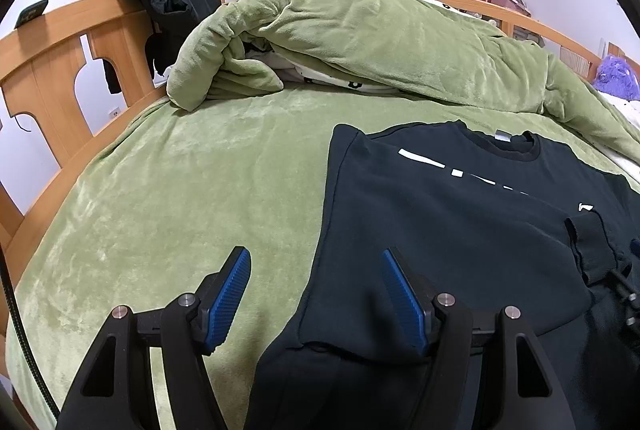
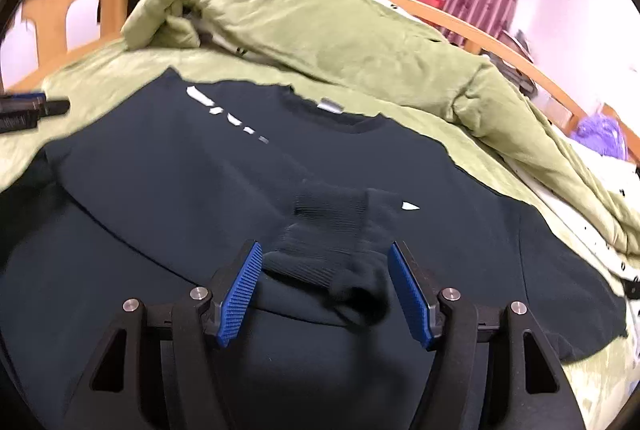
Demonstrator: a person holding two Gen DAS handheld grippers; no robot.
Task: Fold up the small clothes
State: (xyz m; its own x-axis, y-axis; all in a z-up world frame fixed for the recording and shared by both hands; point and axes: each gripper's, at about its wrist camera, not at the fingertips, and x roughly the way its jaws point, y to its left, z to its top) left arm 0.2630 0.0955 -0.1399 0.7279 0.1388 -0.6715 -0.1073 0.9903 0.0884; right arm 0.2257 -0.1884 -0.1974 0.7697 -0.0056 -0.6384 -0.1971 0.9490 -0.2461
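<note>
A black sweatshirt (image 1: 460, 214) with white print lies face up on the green bed cover (image 1: 180, 190); its left side is folded in, with a ribbed cuff (image 1: 592, 250) lying on the chest. My left gripper (image 1: 316, 294) is open, straddling the sweatshirt's left folded edge near the hem. In the right wrist view the sweatshirt (image 2: 180, 170) fills the middle. My right gripper (image 2: 326, 290) is open, with the ribbed cuff (image 2: 332, 226) lying between and just beyond its fingers. The left gripper's tip (image 2: 28, 110) shows at the far left.
A rumpled green duvet (image 1: 380, 46) is heaped along the far side of the bed. A wooden headboard (image 1: 60, 54) with a black jacket (image 1: 172, 2) over it stands at the left. A purple plush toy (image 1: 614, 76) sits at the far right.
</note>
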